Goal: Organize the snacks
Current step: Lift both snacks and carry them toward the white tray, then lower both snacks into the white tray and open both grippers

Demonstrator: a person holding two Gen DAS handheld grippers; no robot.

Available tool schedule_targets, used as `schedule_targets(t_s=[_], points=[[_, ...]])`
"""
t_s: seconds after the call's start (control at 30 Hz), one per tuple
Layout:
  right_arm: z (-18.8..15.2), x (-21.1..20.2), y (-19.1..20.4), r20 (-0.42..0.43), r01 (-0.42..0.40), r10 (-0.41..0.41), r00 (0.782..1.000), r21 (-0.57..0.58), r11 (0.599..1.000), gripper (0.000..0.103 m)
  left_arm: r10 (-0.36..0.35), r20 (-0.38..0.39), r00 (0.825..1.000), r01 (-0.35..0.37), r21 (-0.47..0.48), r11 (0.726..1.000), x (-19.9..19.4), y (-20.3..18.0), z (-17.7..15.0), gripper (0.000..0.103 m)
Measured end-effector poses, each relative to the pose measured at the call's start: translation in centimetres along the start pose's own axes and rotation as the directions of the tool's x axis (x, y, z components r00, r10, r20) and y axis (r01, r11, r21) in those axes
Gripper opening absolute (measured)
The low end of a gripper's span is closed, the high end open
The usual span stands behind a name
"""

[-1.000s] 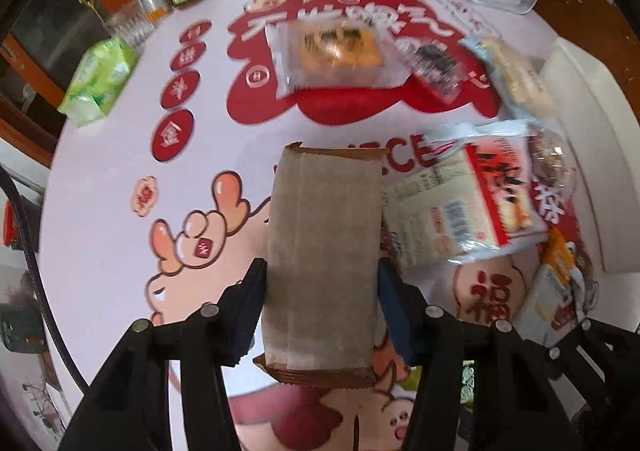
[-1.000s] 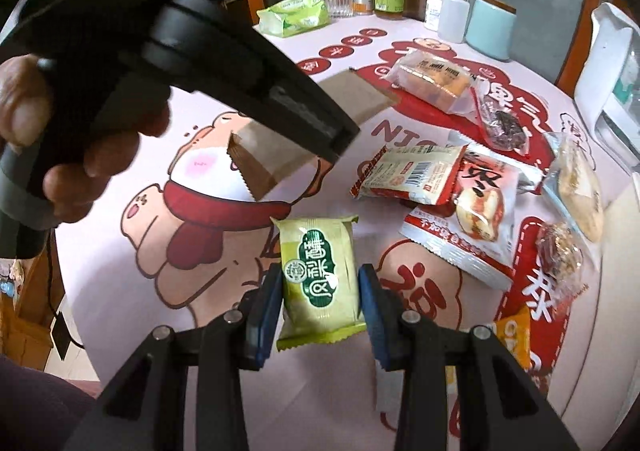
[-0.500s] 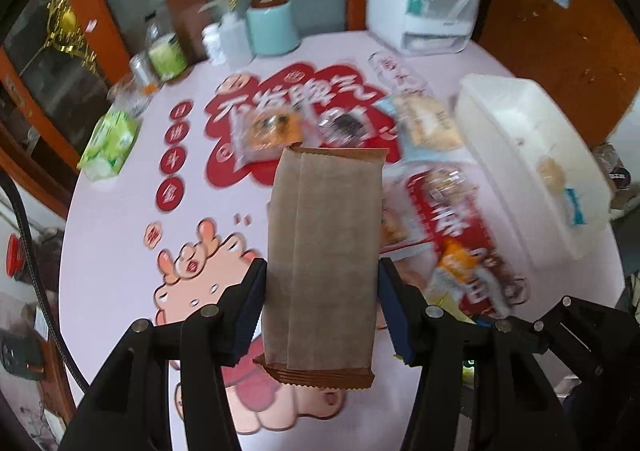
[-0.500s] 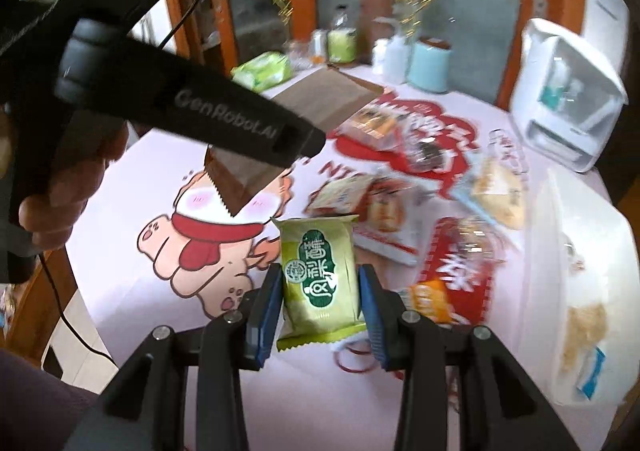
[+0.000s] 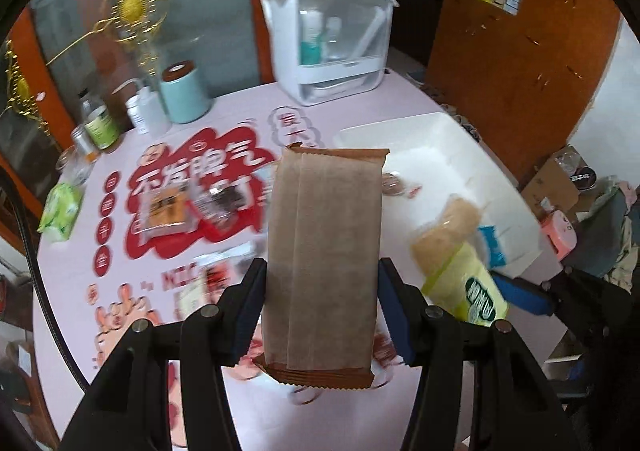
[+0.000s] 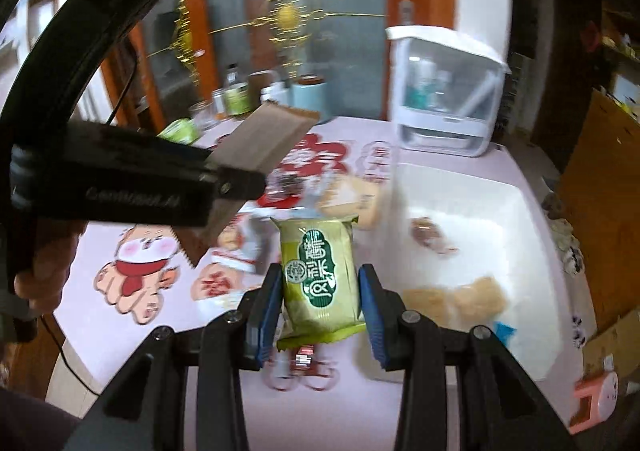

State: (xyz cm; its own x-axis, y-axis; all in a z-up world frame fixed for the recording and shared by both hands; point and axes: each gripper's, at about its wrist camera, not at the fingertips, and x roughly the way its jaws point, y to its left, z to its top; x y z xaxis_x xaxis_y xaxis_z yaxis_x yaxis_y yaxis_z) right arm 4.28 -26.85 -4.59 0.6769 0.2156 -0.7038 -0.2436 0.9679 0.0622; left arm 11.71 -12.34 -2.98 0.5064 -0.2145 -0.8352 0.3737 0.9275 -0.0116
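Left gripper clamps a brown packet, right gripper a green one; either could slip short of the bin ahead.

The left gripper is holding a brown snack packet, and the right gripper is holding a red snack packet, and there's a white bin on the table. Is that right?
Almost. The right gripper holds a green snack packet, not a red one, as the right wrist view shows. The rest stands: the left gripper holds the brown snack packet, and a white bin sits on the table.
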Motion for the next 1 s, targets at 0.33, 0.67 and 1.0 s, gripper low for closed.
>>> schedule_targets(t_s=[0.33, 0.67, 1.0], points=[[1.2, 0.8, -11.5, -0.017, 0.081, -0.080, 0.997, 0.080, 0.993, 0.038, -0.022, -0.026, 0.999, 0.022, 0.006, 1.000, 4.7, -9.6, 4.2, 0.054], [5.2, 6.6, -19.7, -0.069, 0.133, -0.124, 0.990, 0.160, 0.978, 0.039, 0.014, -0.095, 0.995, -0.015, -0.014, 1.000, 12.1, -14.9, 8.0, 0.054], [4.8, 14.6, -22.4, -0.207, 0.178, -0.136, 0.969, 0.200, 0.964, 0.039, 0.086, -0.199, 0.976, -0.096, -0.042, 0.995, 19.7, -15.4, 9.2, 0.054]])
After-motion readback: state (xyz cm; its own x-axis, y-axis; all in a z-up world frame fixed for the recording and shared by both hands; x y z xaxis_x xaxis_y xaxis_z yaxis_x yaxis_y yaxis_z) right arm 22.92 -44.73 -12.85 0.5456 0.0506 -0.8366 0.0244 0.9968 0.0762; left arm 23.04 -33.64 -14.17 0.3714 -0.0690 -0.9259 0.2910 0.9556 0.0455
